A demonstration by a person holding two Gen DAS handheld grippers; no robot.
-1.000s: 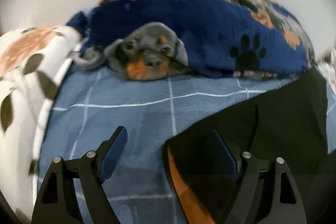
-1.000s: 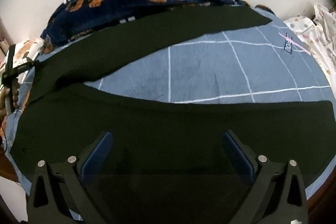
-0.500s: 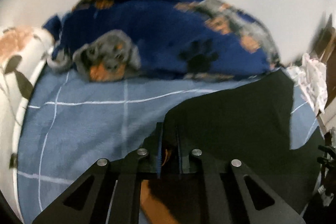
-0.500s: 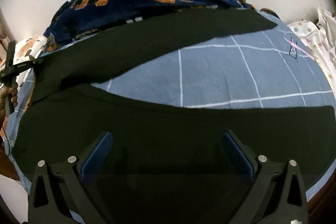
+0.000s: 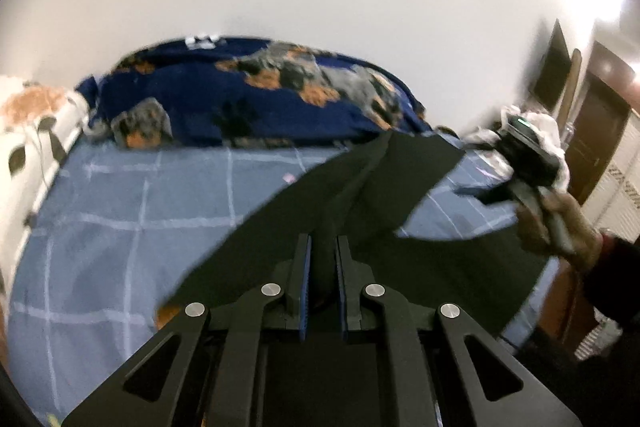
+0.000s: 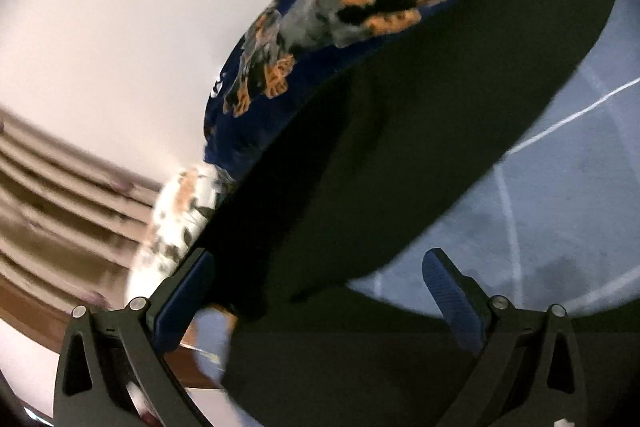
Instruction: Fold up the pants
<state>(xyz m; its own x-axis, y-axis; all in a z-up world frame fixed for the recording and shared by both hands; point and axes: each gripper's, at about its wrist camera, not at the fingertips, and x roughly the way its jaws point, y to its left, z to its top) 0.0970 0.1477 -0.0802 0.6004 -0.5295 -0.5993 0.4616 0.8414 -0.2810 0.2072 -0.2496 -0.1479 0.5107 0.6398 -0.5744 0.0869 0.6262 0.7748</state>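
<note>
The left gripper (image 5: 320, 259) was clamped on a fold of the black pants (image 5: 384, 179), lifting it off the blue bedsheet (image 5: 132, 211). The right gripper (image 6: 320, 291) stood open over the cloth, holding nothing. Judging by this, the first fold was underway; next, the raised part needs carrying across and laying flat.

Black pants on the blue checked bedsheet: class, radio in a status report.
Left gripper shut on black pants, fabric lifted. Right gripper open, holding nothing. Navy dog-print blanket behind; nothing blocking.
</note>
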